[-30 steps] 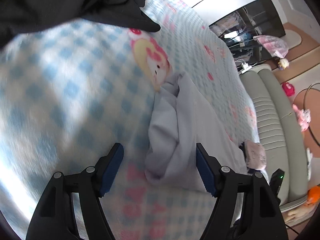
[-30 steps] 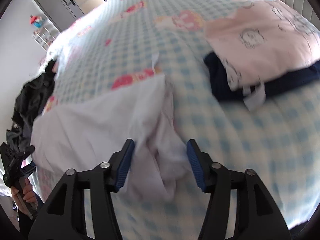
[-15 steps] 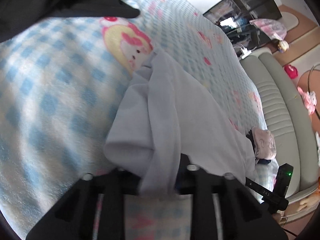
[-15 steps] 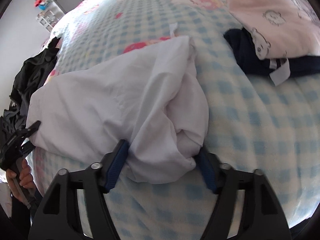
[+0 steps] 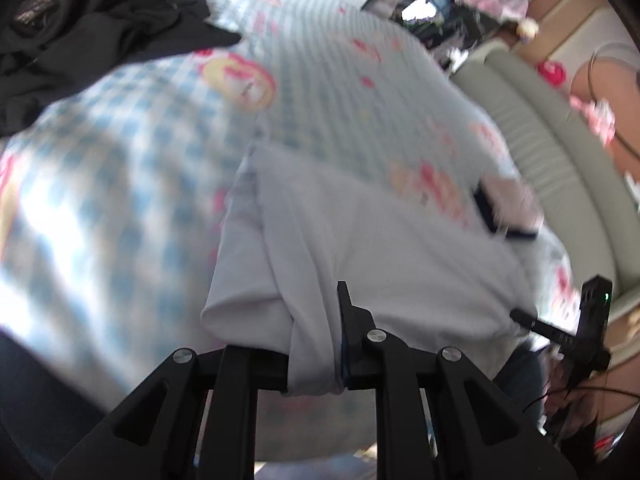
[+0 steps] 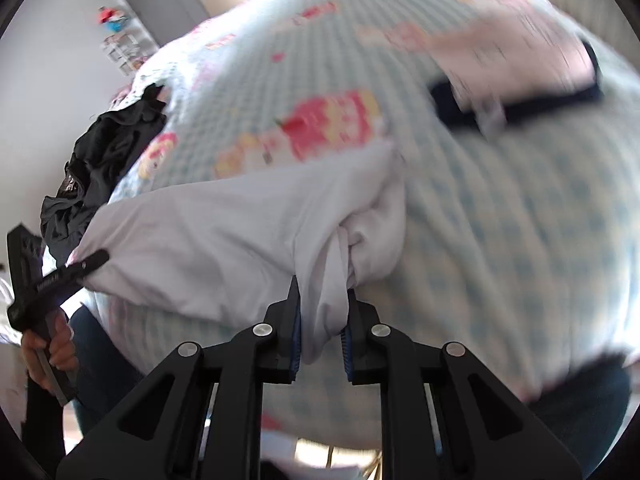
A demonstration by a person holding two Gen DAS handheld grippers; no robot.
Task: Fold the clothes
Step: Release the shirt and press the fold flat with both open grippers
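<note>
- Since the earlier frames both claws have gone from spread either side of the cloth to pinching it, and the white garment now sits lifted and bunched where before it lay crumpled on the bed.
- Left gripper: its jaws are pressed together on one gathered end of the garment; a thick fold of white cloth hangs down between the fingers and hides the left pad.
- Right gripper: its jaws are closing the last little bit on the other end, with a twisted rope of white cloth between the blue pads.
- From each claw the garment runs sideways toward the other one. In the left wrist view it stretches off to the right, where the right gripper shows at its far end; in the right wrist view it stretches left to the left gripper and the hand holding it.
- So the long axis lies claw to claw, along the near edge of the checked bedspread, with the loose body of the cloth trailing away up the bed.
- Neither hand is nearer; each holds its own end. The coming move, as I judge it, depends on both ends travelling together across that axis.
- Further out lie a dark heap of clothes and a folded pink and navy pile, well apart from the garment.
</note>
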